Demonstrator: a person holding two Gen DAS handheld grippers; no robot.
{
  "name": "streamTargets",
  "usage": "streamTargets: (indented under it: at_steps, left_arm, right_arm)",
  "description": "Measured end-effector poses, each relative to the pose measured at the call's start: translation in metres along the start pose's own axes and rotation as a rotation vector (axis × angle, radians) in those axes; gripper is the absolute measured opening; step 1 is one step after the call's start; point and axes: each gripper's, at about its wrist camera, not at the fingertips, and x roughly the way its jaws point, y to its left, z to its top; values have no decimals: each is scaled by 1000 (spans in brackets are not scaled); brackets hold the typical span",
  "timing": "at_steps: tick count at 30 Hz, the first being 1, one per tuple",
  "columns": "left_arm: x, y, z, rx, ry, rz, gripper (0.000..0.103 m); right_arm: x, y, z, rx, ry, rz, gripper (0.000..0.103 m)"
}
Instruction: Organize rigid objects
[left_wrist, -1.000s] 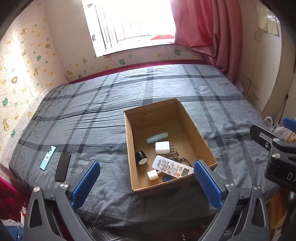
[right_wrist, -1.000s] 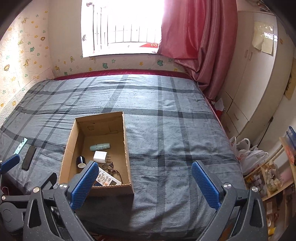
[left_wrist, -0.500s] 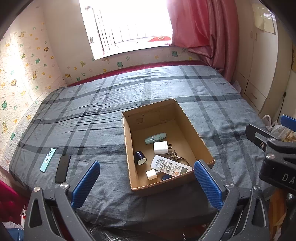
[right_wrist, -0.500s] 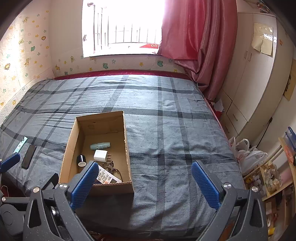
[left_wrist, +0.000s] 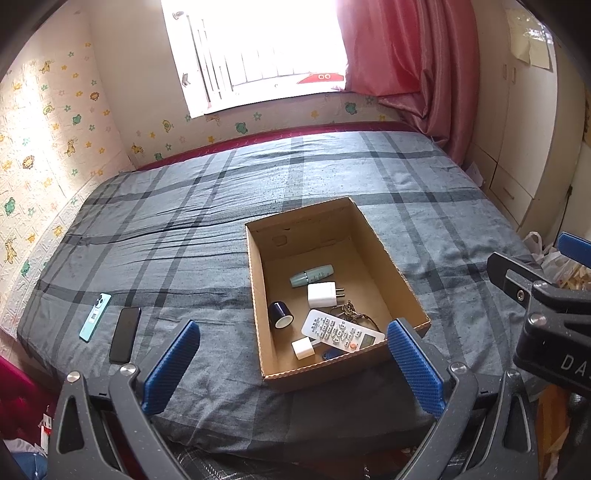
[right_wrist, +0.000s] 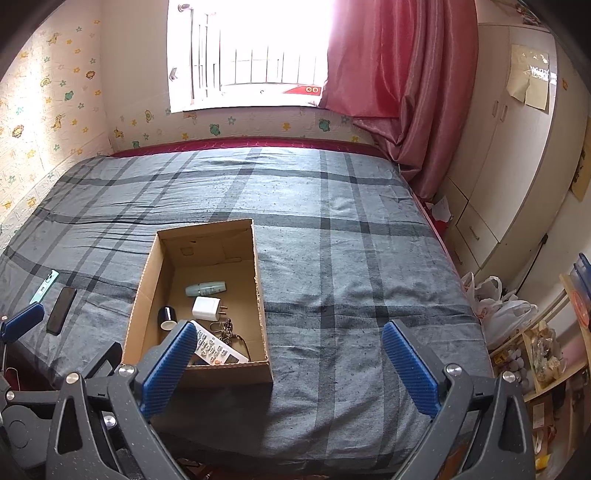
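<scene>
The left gripper (left_wrist: 291, 363) is hovering released at the bottom of the left wrist view, fingers spread wide and grasping nothing. The right gripper (right_wrist: 290, 363) is likewise hanging released and empty at the bottom of its view. A cardboard box (left_wrist: 384, 251) is sitting centre frame on the plaid bed (left_wrist: 184, 229), containing a remote control (left_wrist: 341, 328), a white charger (left_wrist: 322, 294), a pale green tube (left_wrist: 311, 275), a dark small cylinder (left_wrist: 280, 314), a small white cube (left_wrist: 303, 348) and a bunch of keys (left_wrist: 351, 309). Two phones are lying outside, lower left: a black phone (left_wrist: 125, 334) beside a teal phone (left_wrist: 95, 316).
</scene>
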Motion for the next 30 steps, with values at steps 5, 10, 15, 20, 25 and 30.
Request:
streamTargets:
  at_steps: [5, 10, 15, 20, 25, 30]
  left_arm:
    - [1, 0, 0, -3, 3, -5, 103]
    - [2, 1, 1, -4, 5, -8, 103]
    - [3, -1, 1, 1, 3, -8, 103]
    - [7, -3, 2, 5, 12, -16, 103]
    - [10, -4, 3, 8, 14, -24, 103]
    - [12, -5, 4, 13, 16, -29, 103]
  right_arm:
    - [1, 4, -1, -9, 6, 1, 103]
    - [3, 5, -1, -6, 12, 8, 103]
    - [6, 6, -1, -14, 15, 9, 103]
    - [8, 7, 1, -22, 14, 11, 103]
    - [9, 9, 3, -37, 10, 10, 103]
    - [11, 9, 4, -41, 11, 14, 103]
